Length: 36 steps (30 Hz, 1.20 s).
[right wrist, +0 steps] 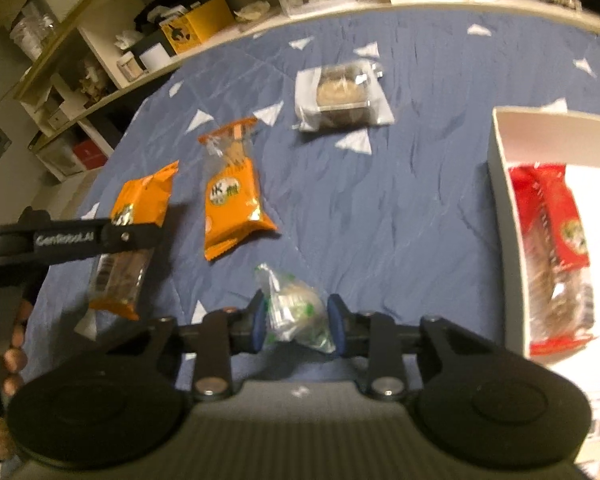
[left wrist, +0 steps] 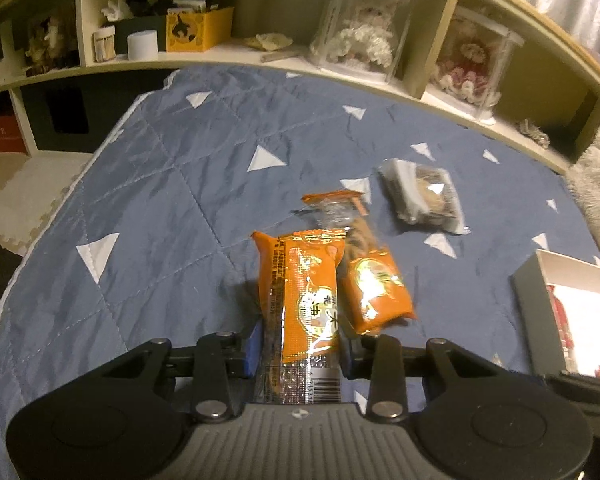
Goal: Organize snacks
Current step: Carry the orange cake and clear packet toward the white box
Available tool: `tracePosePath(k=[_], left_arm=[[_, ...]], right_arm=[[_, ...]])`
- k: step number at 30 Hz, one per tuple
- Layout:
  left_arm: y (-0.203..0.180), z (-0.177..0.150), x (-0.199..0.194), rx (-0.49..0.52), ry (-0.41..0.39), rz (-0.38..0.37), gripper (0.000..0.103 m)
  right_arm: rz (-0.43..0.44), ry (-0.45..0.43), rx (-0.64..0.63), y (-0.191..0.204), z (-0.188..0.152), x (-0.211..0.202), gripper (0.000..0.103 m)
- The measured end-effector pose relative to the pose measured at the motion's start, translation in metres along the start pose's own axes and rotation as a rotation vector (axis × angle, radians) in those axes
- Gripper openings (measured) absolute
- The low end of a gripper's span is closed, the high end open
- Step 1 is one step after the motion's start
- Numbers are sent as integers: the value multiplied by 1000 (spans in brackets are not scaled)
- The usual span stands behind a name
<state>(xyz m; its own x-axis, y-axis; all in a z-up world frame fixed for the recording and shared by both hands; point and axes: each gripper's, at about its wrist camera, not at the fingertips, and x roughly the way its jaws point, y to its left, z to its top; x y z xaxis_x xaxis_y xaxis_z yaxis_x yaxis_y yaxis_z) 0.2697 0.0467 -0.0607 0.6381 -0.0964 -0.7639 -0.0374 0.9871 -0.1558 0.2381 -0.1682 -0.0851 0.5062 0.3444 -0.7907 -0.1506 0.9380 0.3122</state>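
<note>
left fingers [left wrist: 300,344] grip orange packet [left wrist: 300,280]; right fingers [right wrist: 300,322] grip green-flecked packet [right wrist: 296,312] beside white box [right wrist: 504,184].

Bare blue quilt [right wrist: 400,208] is lying open mid-frame; the white box [right wrist: 500,184] is walling the right edge; shelves [right wrist: 100,92] are blocking upper left.

A blue quilt [left wrist: 172,184] with white triangles covers the surface. A cream shelf unit [left wrist: 236,50] runs along its far edge from 9 to 2 o'clock. On the shelf at 11 o'clock sit a yellow box [left wrist: 200,30] and, just left of it, a white cylinder [left wrist: 142,45]. At 1 o'clock stand two clear cases [left wrist: 364,28] holding plush figures. A pale foam mat [left wrist: 24,196] lies at 9 o'clock.
</note>
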Motion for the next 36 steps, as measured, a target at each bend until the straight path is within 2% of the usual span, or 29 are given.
tracePosePath(k=[7, 14, 25, 36], left_arm=[[-18, -4, -35, 6, -49, -33, 39], [-47, -14, -62, 59, -77, -59, 39], [-94, -22, -81, 103, -101, -108, 39], [-175, -22, -71, 145, -80, -206, 39]], right_arm=[[-28, -66, -54, 0, 5, -29, 37], [-54, -126, -85, -7, 8, -65, 37], [-93, -190, -67, -42, 4, -115, 37], [-180, -204, -27, -101, -10, -155, 37]])
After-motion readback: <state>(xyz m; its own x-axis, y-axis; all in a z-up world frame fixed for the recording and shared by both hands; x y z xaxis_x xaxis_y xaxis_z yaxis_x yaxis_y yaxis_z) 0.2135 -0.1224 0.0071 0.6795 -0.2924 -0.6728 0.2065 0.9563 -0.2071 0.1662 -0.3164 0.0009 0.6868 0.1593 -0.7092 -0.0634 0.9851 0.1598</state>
